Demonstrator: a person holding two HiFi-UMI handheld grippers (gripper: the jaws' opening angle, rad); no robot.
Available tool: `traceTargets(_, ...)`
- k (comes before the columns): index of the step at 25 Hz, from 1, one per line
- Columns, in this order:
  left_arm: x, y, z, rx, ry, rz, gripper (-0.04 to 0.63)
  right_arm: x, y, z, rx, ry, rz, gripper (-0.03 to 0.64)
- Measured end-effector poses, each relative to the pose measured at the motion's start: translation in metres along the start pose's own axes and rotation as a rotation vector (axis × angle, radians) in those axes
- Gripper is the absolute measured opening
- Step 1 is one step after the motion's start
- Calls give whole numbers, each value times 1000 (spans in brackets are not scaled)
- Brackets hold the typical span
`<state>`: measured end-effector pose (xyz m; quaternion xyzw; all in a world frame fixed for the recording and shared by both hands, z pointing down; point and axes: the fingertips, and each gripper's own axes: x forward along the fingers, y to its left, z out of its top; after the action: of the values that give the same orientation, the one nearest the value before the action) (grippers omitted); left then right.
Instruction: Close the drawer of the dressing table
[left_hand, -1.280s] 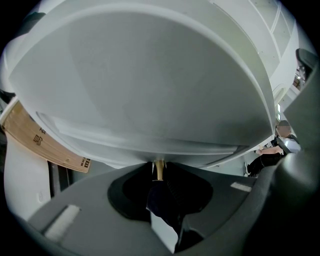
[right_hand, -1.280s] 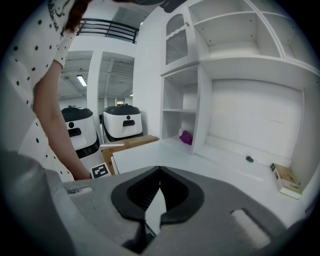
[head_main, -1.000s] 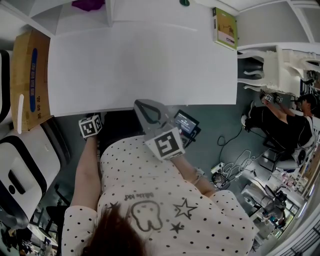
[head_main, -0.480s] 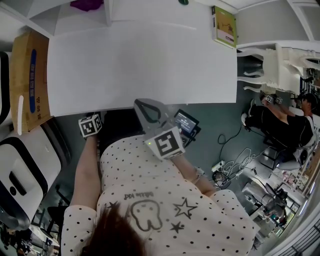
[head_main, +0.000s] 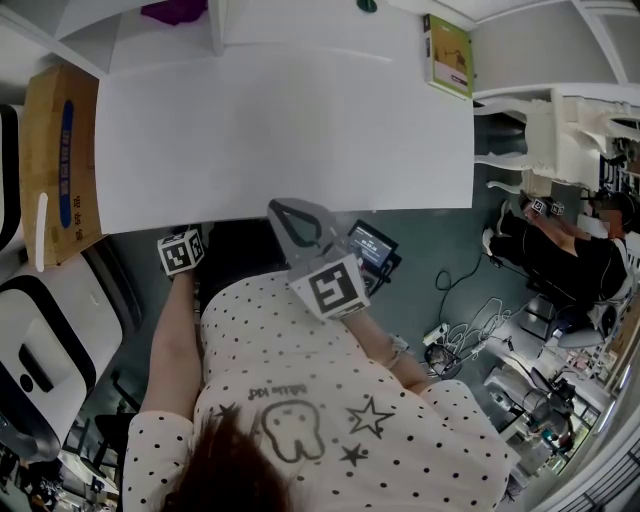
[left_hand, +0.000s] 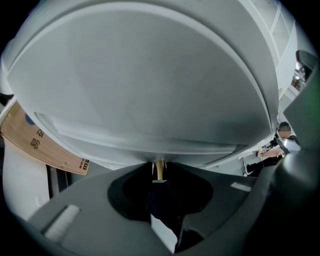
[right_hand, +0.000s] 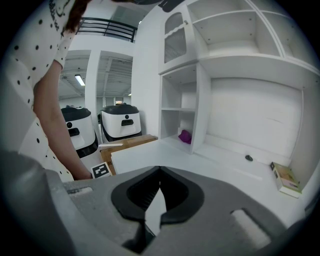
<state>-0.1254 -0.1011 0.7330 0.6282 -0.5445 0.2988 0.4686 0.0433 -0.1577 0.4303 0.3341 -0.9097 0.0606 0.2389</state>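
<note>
Your dressing table (head_main: 280, 140) has a broad white top. At its far right corner a green-and-yellow book (head_main: 449, 55) lies flat near the back wall. A small dark round object (head_main: 369, 5) sits at the back, and something purple (head_main: 175, 10) rests in the lowest shelf cubby.

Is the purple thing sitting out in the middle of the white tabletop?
No, the purple thing sits tucked inside an open cubby of the white shelf unit.
</note>
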Motion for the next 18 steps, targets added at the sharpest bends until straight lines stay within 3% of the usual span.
traceTargets(18, 3, -1, 5, 3, -2, -7, 86, 6, -4, 2, -3, -10, 5, 0)
